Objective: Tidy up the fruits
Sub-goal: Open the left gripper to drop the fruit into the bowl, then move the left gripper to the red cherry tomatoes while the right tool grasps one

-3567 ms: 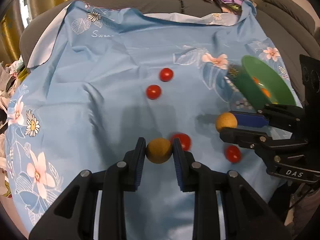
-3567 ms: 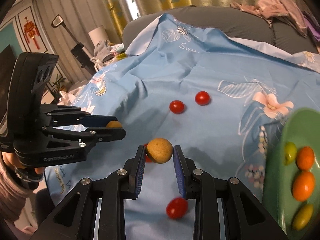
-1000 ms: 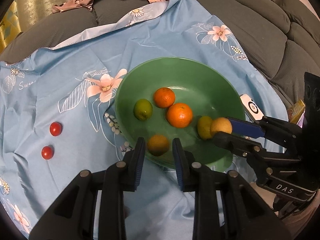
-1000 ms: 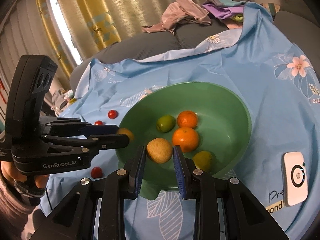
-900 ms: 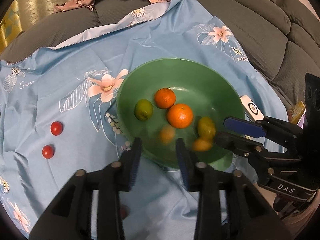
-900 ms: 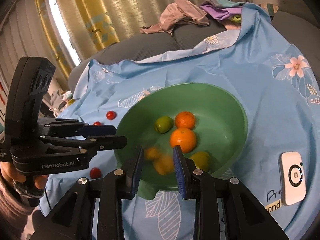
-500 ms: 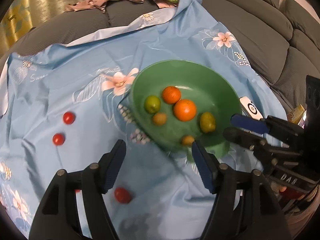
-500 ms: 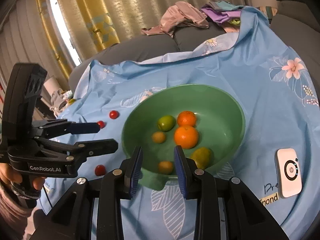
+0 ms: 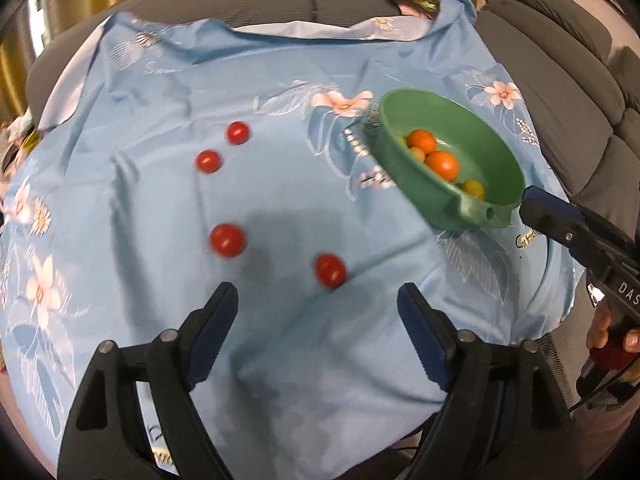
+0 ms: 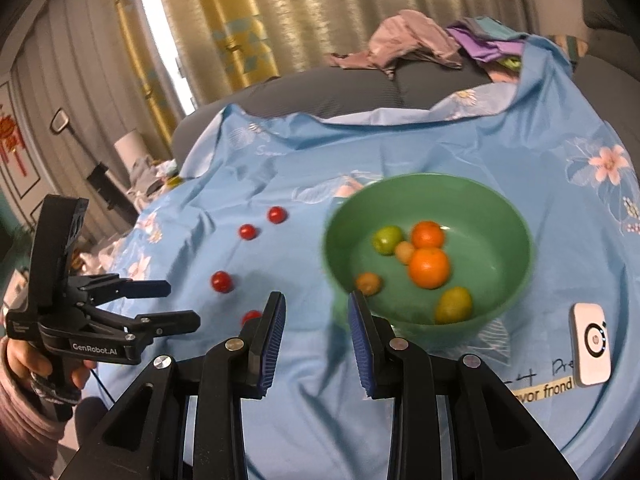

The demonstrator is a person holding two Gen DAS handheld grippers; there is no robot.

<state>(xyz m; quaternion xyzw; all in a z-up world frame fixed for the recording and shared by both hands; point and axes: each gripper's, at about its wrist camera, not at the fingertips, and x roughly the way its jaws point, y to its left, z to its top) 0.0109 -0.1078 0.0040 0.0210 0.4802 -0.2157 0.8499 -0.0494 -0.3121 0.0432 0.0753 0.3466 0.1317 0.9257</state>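
A green bowl (image 9: 496, 168) (image 10: 508, 216) stands on the blue flowered cloth and holds two oranges (image 10: 428, 267), a green fruit (image 10: 387, 240), a yellow-green one (image 10: 453, 304) and two small tan fruits (image 10: 368, 283). Several red tomatoes lie on the cloth left of it, the nearest (image 9: 330, 269) just ahead of my left gripper (image 9: 318, 304), which is wide open and empty. My right gripper (image 10: 316, 312) is open and empty at the bowl's near left rim. The left gripper also shows in the right wrist view (image 10: 176, 304).
A white device (image 10: 592, 344) lies on the cloth right of the bowl. Clothes (image 10: 416, 44) are piled on the grey sofa (image 9: 560, 52) behind. The cloth drops off at its near edge. The right gripper's fingers (image 9: 560, 216) reach in beside the bowl's handle.
Both grippers let their tan fruits drop into the bowl and opened. The left gripper then swung left and back over the tomatoes. The right gripper pulled back a little.
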